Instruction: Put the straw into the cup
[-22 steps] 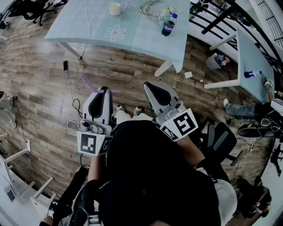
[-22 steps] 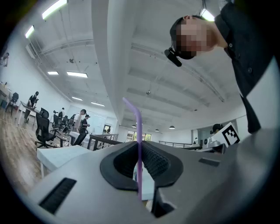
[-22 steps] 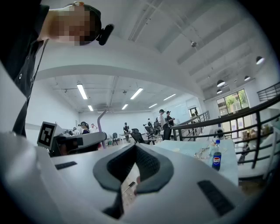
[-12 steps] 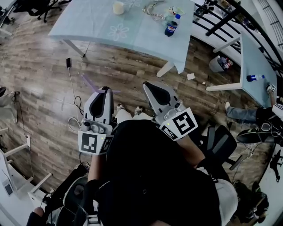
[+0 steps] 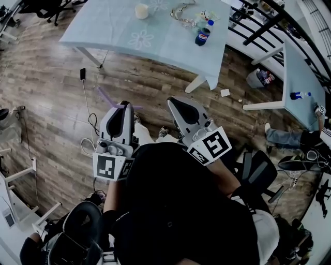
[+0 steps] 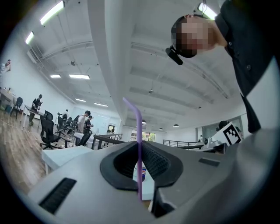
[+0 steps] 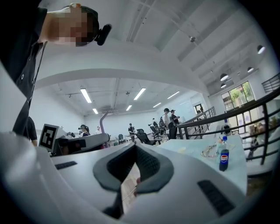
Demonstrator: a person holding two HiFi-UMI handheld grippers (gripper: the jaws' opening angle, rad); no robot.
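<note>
Bench (image 5: 129,31) stands across the wood floor (image 5: 46,98), cup (image 5: 141,11) near its far edge. Left hand-held gripper (image 5: 124,106) is clamped on the purple straw (image 5: 106,97), which sticks out past the tips, well apart from the cup. Right hand-held gripper (image 5: 173,101) is closed, nothing in it.

Two grippers were in view, a left gripper (image 5: 123,105) and a right gripper (image 5: 174,100). One purple straw (image 5: 106,97) stuck out from the left gripper's tip. Ahead of the grippers stood two tables. The near table (image 5: 103,26) carried one cup (image 5: 141,11) and one cola bottle (image 5: 203,33). The far table (image 5: 297,70), off to the right gripper's right, carried one blue bottle (image 5: 296,95).
</note>
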